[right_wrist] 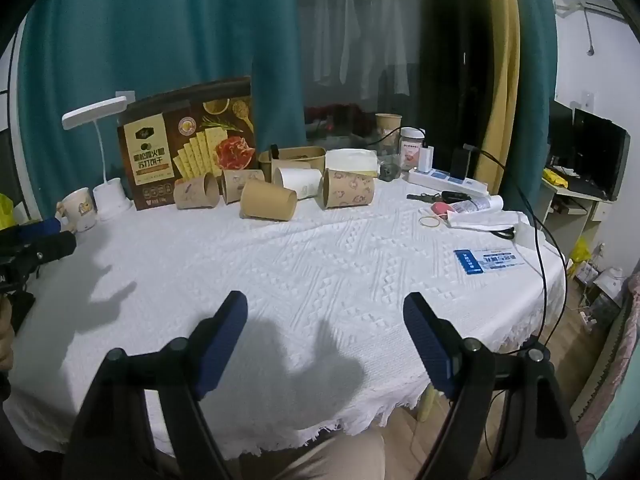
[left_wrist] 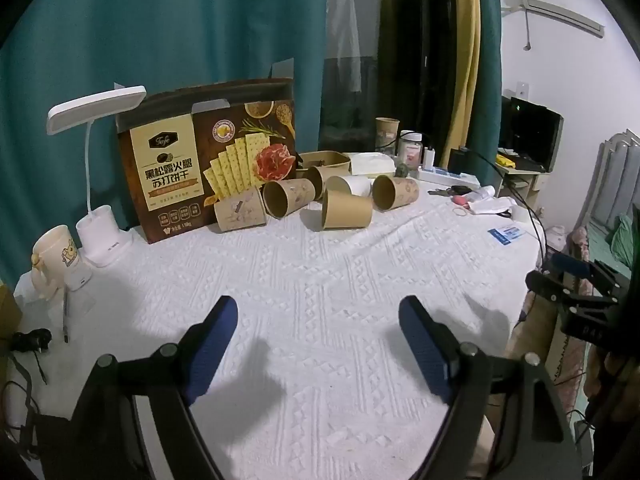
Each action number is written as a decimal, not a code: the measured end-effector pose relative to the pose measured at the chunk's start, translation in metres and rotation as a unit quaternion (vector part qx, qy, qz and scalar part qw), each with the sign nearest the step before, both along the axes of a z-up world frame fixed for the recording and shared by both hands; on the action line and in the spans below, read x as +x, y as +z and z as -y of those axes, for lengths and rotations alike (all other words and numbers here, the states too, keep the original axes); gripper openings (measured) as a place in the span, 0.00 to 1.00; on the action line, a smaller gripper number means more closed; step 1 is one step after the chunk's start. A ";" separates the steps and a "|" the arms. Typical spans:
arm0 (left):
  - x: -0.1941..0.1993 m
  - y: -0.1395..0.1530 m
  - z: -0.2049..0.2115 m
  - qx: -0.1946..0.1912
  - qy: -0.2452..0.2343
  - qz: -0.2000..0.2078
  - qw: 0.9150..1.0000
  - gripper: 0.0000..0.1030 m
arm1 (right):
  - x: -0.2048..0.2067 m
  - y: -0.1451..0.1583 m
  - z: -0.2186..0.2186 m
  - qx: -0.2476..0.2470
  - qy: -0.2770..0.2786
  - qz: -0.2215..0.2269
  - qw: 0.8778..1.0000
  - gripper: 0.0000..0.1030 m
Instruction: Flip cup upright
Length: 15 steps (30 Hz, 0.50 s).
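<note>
White tablecloth (left_wrist: 320, 280), both jaws wide apart, empty

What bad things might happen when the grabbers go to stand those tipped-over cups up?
The plain brown cup lies on its side, so a nudge might roll it. The cups lie packed together, so reaching for it may bump the patterned cup beside it. Paper walls may crush if the open right gripper squeezes hard.
</note>
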<state>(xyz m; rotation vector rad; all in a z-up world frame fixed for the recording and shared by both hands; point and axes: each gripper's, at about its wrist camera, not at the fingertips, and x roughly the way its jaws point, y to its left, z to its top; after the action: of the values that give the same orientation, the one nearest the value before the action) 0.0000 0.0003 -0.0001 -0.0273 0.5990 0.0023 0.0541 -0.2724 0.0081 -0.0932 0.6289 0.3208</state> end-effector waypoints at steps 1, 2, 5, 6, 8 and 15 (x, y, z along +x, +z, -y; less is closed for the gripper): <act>0.000 0.000 0.000 0.000 0.000 0.000 1.000 0.81 | 0.000 0.000 0.000 0.000 0.000 0.000 1.000 0.76; 0.000 0.000 0.000 0.000 0.000 0.000 1.000 0.81 | 0.000 0.000 0.000 -0.001 0.000 0.000 1.000 0.76; 0.001 -0.001 0.000 0.000 -0.001 -0.001 1.000 0.81 | 0.001 0.000 0.000 0.000 0.000 -0.001 1.000 0.76; 0.002 -0.002 0.000 0.000 -0.001 -0.001 1.000 0.81 | 0.001 0.000 -0.001 -0.002 0.000 0.000 1.000 0.76; 0.003 -0.003 0.000 0.000 -0.002 -0.002 1.000 0.81 | 0.001 0.000 0.000 -0.003 0.000 -0.001 1.000 0.76; -0.001 0.000 -0.002 -0.001 -0.001 0.003 1.000 0.81 | 0.002 -0.002 -0.002 -0.004 0.000 -0.002 1.000 0.76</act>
<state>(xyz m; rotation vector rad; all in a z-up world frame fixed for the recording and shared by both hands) -0.0007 0.0019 0.0004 -0.0292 0.5921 0.0000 0.0559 -0.2708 0.0064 -0.1009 0.6342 0.3175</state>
